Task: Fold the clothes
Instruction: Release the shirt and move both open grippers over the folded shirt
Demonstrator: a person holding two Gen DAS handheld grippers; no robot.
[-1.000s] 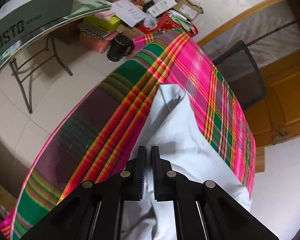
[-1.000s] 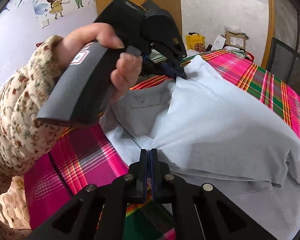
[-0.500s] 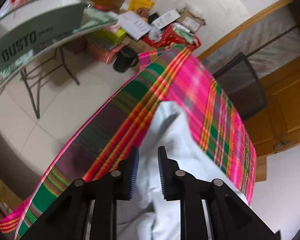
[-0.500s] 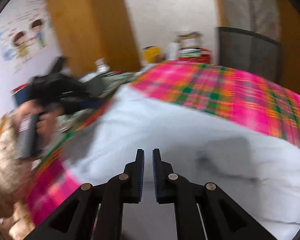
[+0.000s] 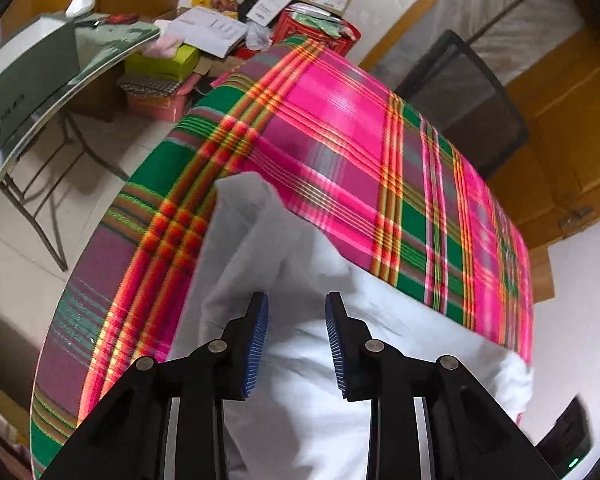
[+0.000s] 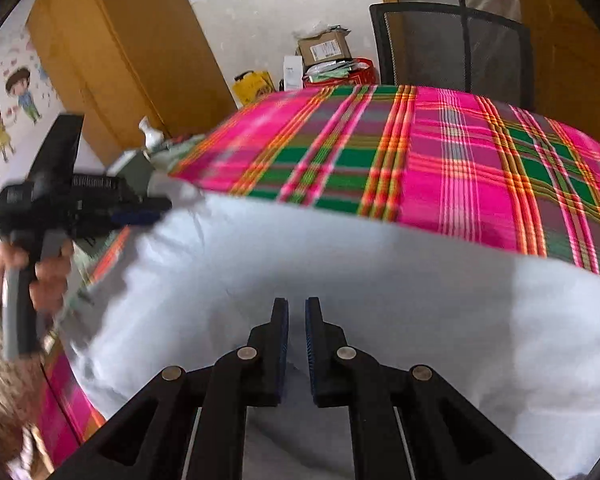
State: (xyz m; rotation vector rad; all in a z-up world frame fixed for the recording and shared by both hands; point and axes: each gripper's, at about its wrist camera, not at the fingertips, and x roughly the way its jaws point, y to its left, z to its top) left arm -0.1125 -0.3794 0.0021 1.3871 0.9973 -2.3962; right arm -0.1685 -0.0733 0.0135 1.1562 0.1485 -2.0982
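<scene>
A pale blue-white garment (image 5: 300,264) lies on a table under a pink and green plaid cloth (image 5: 340,132). My left gripper (image 5: 296,300) hovers over the garment's left end. Its jaws are opening, and the fabric lies below them without being pinched. In the right wrist view a person's hand holds that same left gripper (image 6: 160,210) at the garment's (image 6: 340,264) left corner. My right gripper (image 6: 297,304) hangs over the near middle of the garment. A narrow gap shows between its pads, with nothing caught in it.
A black mesh chair (image 6: 452,48) stands at the table's far side. Cardboard boxes and a red crate (image 5: 316,4) pile up by the wall. A folding side table with a grey-green box (image 5: 28,80) stands left of the plaid table. Wooden doors (image 5: 572,128) lie to the right.
The left jaws went from shut on the garment's corner to apart, and the fabric dropped free. The right gripper swept right across the garment and rolled, and a slit opened between its pads.
</scene>
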